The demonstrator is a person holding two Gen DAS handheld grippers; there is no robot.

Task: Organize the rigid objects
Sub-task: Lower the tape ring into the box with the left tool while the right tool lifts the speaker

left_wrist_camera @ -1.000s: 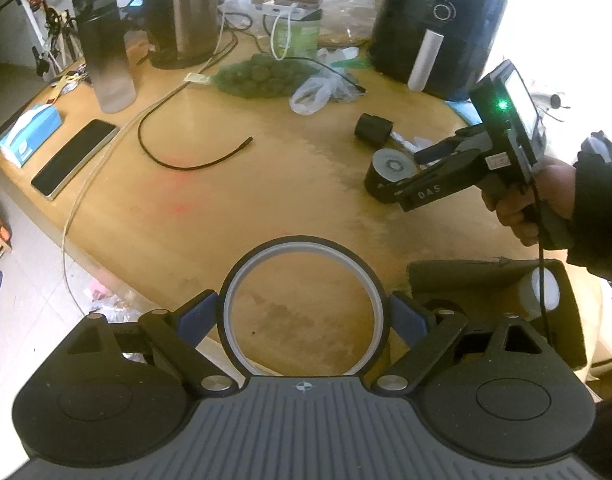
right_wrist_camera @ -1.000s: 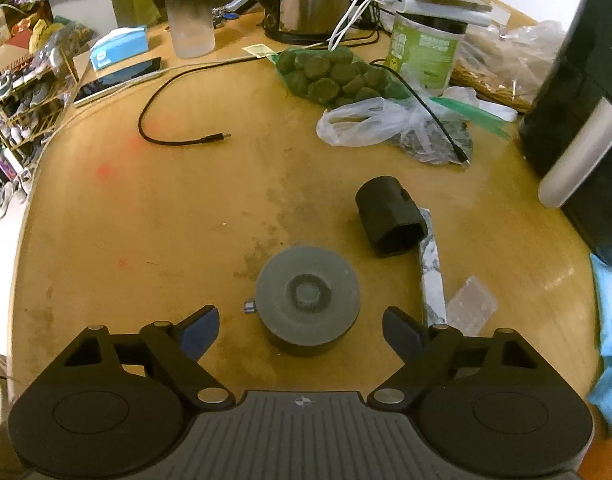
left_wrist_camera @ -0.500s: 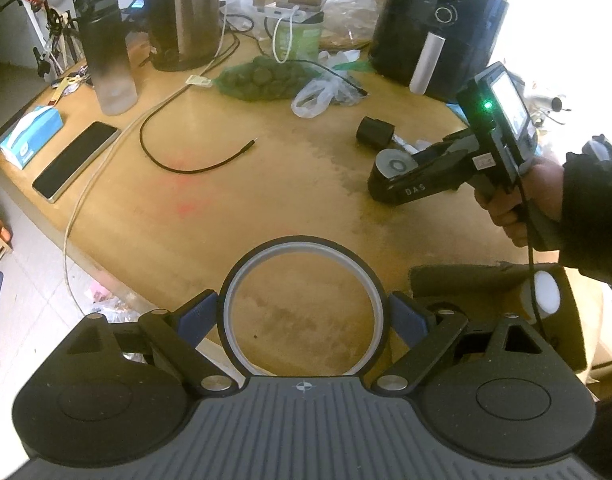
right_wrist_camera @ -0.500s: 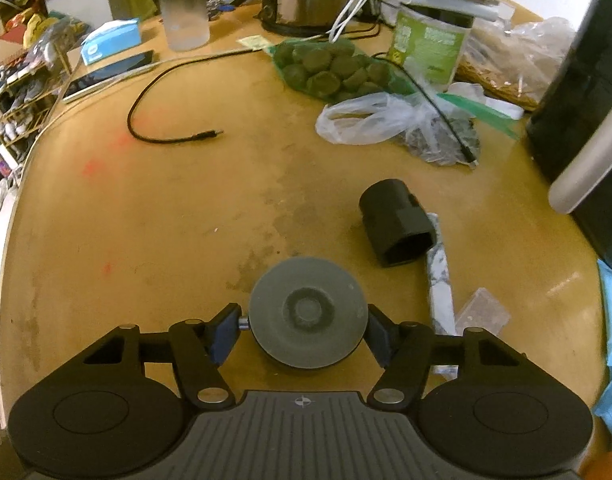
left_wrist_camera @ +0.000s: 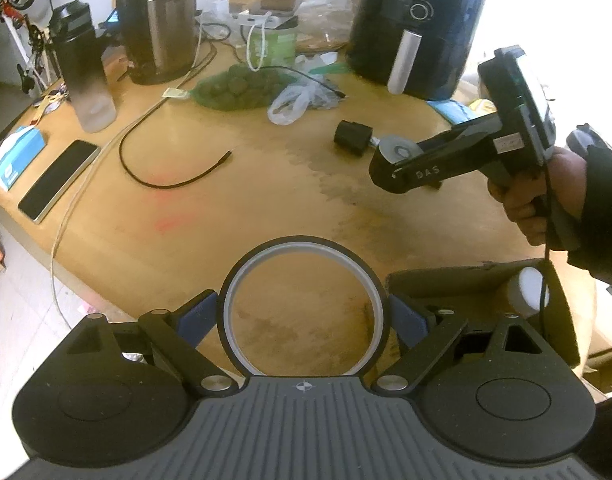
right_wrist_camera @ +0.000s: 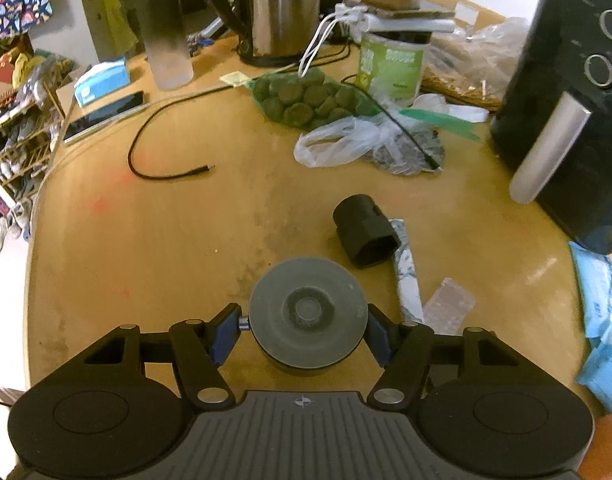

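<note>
The left tool holds a black ring with a pale inner lining, its blue pads set wide against the ring's two sides; through the ring the bare wooden worktop shows. Just right of this tool stands an open brown box with a white cylinder inside it. Ahead and to the right, a hand in a dark sleeve carries the right tool, which hangs clear above the worktop.

The right tool grips a round grey cylinder with a raised hub on its flat top, the pads pressed on both sides at a middling width. A small metal pin sticks out of the cylinder's left side against the left pad. Just ahead and to the right of this tool a black socket-like cap lies on its side, touching a white marbled stick; a small clear plastic piece lies beside the stick's near end.

Farther ahead lie a net bag of green balls, a crumpled plastic bag, and a green tub. To the far right stands a black air fryer. Ahead and left a loose black cable curls, with a phone, a tissue pack, a frosted bottle and a steel kettle beyond.
</note>
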